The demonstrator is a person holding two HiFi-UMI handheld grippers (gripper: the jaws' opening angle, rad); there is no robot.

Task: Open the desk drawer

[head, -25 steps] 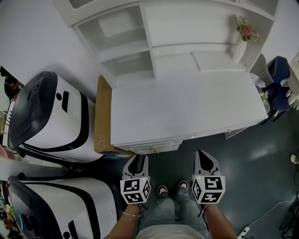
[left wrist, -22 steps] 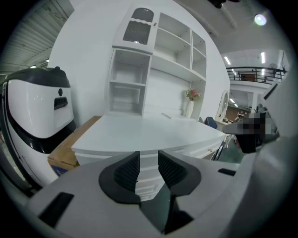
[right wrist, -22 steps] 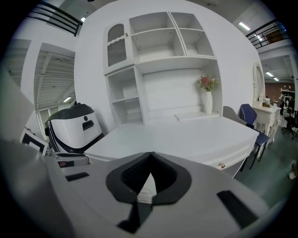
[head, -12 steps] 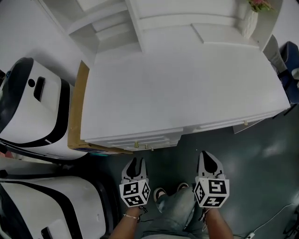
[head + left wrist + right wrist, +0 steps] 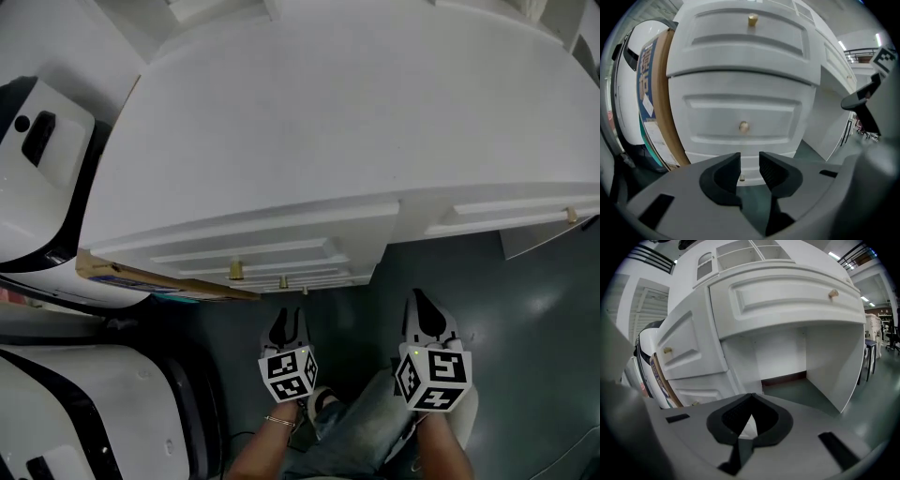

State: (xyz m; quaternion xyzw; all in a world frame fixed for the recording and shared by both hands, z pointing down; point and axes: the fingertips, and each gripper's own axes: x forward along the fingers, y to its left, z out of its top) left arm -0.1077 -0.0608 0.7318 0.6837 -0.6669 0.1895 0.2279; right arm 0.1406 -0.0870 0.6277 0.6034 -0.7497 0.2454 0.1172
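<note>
Hovering low before the desk (image 5: 328, 122), the left gripper (image 5: 749, 161) has its jaws parted by a narrow gap w/ nothing btwn them. It points at the drawer stack (image 5: 740, 75) on the desk's left side and is clear of it, no contact. The middle drawer (image 5: 708, 117) sits straight ahead of the jaws, its brass knob (image 5: 744, 126) just above the gap. The top drawer (image 5: 717, 42) w/ its own knob (image 5: 752, 19) is higher up, and a third knob (image 5: 741, 178) shows low down thru the gap. All drawer fronts look flush, i.e. shut. The right gripper (image 5: 751, 399) has its jaw tips pressed together, holding nothing. It faces the kneehole (image 5: 797, 357), w/ a wide drawer (image 5: 787, 296) above that, also shut, knob (image 5: 833, 294) toward its right end. In the head view both grippers are held side by side, short of the desk's front edge, above the person's legs (image 5: 366, 431) and the dark floor (image 5: 525, 309). A brown board (image 5: 665, 103) w/ a printed label leans against the desk's left side. Beyond it stand white-and-black machines (image 5: 37, 187).
</note>
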